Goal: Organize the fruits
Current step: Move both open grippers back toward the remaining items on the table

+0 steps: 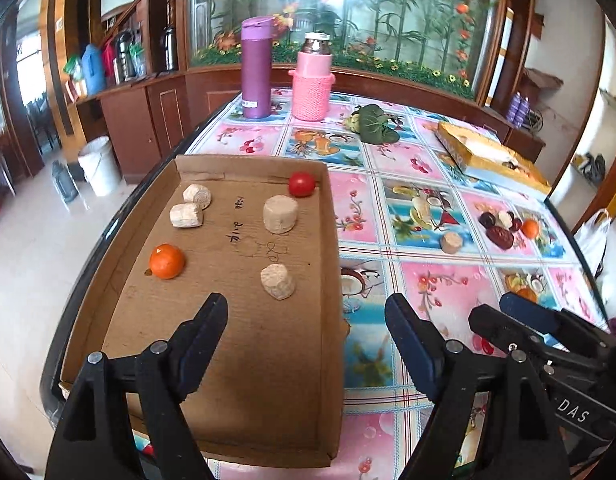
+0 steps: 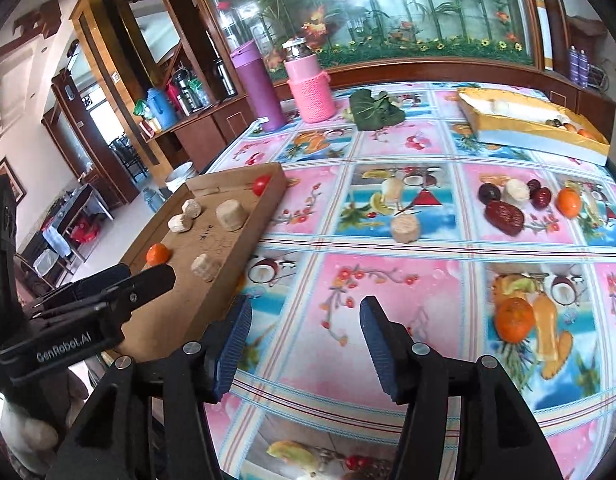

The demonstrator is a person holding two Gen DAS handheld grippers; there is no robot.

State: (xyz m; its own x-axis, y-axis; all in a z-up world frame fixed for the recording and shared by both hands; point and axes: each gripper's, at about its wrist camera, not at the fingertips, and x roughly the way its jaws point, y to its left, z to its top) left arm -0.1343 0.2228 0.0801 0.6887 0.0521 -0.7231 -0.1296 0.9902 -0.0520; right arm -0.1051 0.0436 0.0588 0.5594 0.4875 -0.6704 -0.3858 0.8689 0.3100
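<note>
A brown cardboard tray (image 1: 236, 360) lies at the table's left and holds a small orange (image 1: 167, 261), a red tomato (image 1: 302, 184) and several pale round cakes (image 1: 280, 214). My left gripper (image 1: 307, 312) is open and empty above the tray's near end. My right gripper (image 2: 306, 316) is open and empty over the tablecloth. To its right lies an orange (image 2: 514, 319). Farther back lie a dark date (image 2: 504, 217), dark plums (image 2: 489, 193), another orange (image 2: 569, 201) and a pale cake (image 2: 406, 228).
A purple flask (image 1: 256, 68) and a pink knitted bottle (image 1: 312, 80) stand at the table's far edge. Green leaves (image 1: 374, 124) lie beside them. A yellow box (image 2: 532, 126) with small items sits at the far right. The table edge drops to the floor on the left.
</note>
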